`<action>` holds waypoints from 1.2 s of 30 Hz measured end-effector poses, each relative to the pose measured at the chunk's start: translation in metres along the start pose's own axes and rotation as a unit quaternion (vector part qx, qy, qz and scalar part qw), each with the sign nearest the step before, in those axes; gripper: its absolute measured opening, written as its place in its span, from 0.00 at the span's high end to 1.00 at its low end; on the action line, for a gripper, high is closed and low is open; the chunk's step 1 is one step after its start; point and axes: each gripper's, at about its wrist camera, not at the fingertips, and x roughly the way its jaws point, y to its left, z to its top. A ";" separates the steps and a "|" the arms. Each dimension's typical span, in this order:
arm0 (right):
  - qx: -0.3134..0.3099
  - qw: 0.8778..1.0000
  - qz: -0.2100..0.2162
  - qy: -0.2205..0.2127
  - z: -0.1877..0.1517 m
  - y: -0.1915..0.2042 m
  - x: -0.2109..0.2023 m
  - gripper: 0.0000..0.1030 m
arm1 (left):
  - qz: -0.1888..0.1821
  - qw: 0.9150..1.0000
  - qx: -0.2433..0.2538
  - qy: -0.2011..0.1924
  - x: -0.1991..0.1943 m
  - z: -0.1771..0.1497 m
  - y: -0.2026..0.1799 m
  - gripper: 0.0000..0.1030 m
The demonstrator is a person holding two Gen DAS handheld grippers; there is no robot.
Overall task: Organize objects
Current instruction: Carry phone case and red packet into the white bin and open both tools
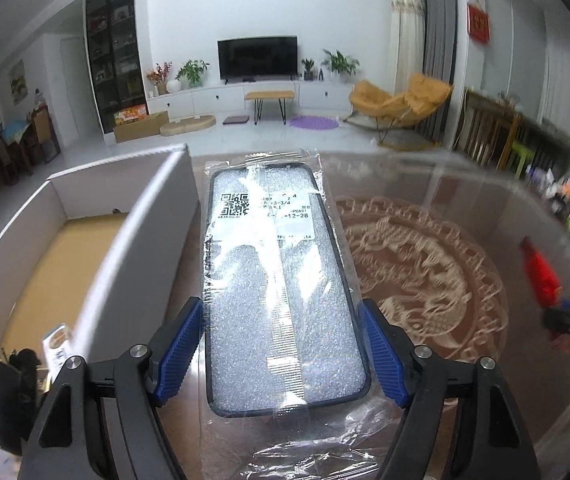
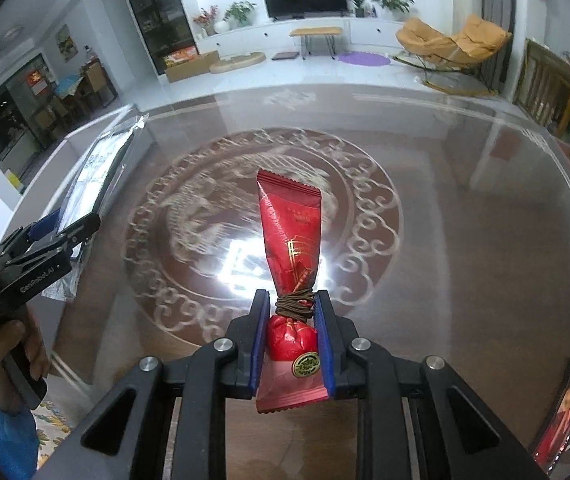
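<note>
Box (image 1: 133, 240) contents mostly hidden

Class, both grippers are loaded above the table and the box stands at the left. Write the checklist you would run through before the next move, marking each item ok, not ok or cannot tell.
1. Left gripper clamps the bagged phone case on both long edges: ok.
2. Right gripper shut on the red candy: ok.
3. Box open at the top: ok.
4. Bare floor left inside the box: ok, brown bottom shows.
5. Case clear of the box wall: cannot tell, they look close.
6. Phone at the table edge out of the way: ok.
</note>
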 end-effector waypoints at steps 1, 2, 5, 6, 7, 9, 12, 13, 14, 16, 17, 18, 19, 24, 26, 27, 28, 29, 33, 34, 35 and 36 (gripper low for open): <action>-0.005 1.000 0.007 -0.005 0.003 0.009 -0.005 0.77 | -0.006 1.000 -0.009 -0.003 -0.012 0.001 0.007 0.26; -0.011 1.000 0.017 -0.010 0.007 0.020 -0.010 0.77 | -0.014 1.000 -0.020 -0.007 -0.025 0.004 0.021 0.26; -0.032 0.997 0.070 -0.023 0.025 0.071 -0.021 0.77 | -0.011 0.999 -0.039 -0.008 -0.059 0.005 0.068 0.26; -0.040 0.995 0.087 -0.025 0.029 0.088 -0.022 0.77 | 0.000 0.999 -0.045 -0.001 -0.065 0.004 0.087 0.26; -0.054 0.992 0.108 -0.026 0.035 0.111 -0.023 0.77 | 0.007 0.999 -0.050 0.009 -0.067 0.002 0.103 0.26; -0.083 0.985 0.152 -0.024 0.046 0.161 -0.021 0.77 | 0.032 0.997 -0.063 0.039 -0.067 -0.008 0.143 0.26; -0.118 0.968 0.219 -0.005 0.058 0.237 -0.010 0.77 | 0.079 0.991 -0.071 0.078 -0.058 -0.025 0.184 0.26; -0.127 0.964 0.234 0.003 0.061 0.259 -0.004 0.77 | 0.093 0.988 -0.079 0.090 -0.055 -0.033 0.199 0.26; -0.138 0.960 0.244 0.012 0.063 0.281 0.003 0.77 | 0.104 0.986 -0.087 0.100 -0.053 -0.039 0.211 0.26; -0.155 0.955 0.252 0.026 0.063 0.315 0.020 0.77 | 0.118 0.982 -0.096 0.109 -0.054 -0.050 0.225 0.26; -0.161 0.952 0.258 0.037 0.062 0.329 0.030 0.76 | 0.124 0.981 -0.098 0.111 -0.055 -0.052 0.231 0.26; -0.162 0.950 0.261 0.050 0.061 0.339 0.042 0.75 | 0.130 0.980 -0.099 0.112 -0.056 -0.055 0.234 0.25; -0.161 0.948 0.265 0.067 0.059 0.347 0.055 0.66 | 0.137 0.979 -0.097 0.114 -0.057 -0.058 0.237 0.18; -0.150 0.951 0.260 0.074 0.051 0.346 0.075 0.29 | 0.225 0.968 -0.054 0.096 -0.070 -0.061 0.221 0.07; -0.150 0.954 0.253 0.059 0.051 0.338 0.068 0.23 | 0.247 0.964 -0.054 0.078 -0.084 -0.062 0.221 0.07; -0.151 0.956 0.248 0.052 0.050 0.336 0.064 0.21 | 0.249 0.965 -0.059 0.064 -0.092 -0.062 0.217 0.07; -0.153 0.958 0.239 0.042 0.050 0.331 0.059 0.19 | 0.243 0.966 -0.067 0.052 -0.097 -0.059 0.215 0.05; -0.154 0.960 0.233 0.036 0.050 0.330 0.055 0.18 | 0.234 0.968 -0.076 0.047 -0.104 -0.060 0.214 0.03; -0.169 0.967 0.189 0.026 0.054 0.329 0.046 0.14 | 0.160 0.979 -0.103 0.073 -0.108 -0.058 0.212 0.03; -0.174 0.968 0.177 0.026 0.057 0.331 0.045 0.14 | 0.152 0.980 -0.107 0.073 -0.106 -0.055 0.211 0.03; -0.181 0.969 0.167 0.026 0.056 0.332 0.044 0.14 | 0.152 0.980 -0.112 0.067 -0.108 -0.056 0.211 0.03; -0.185 0.969 0.163 0.027 0.054 0.333 0.043 0.14 | 0.158 0.979 -0.114 0.064 -0.110 -0.056 0.212 0.03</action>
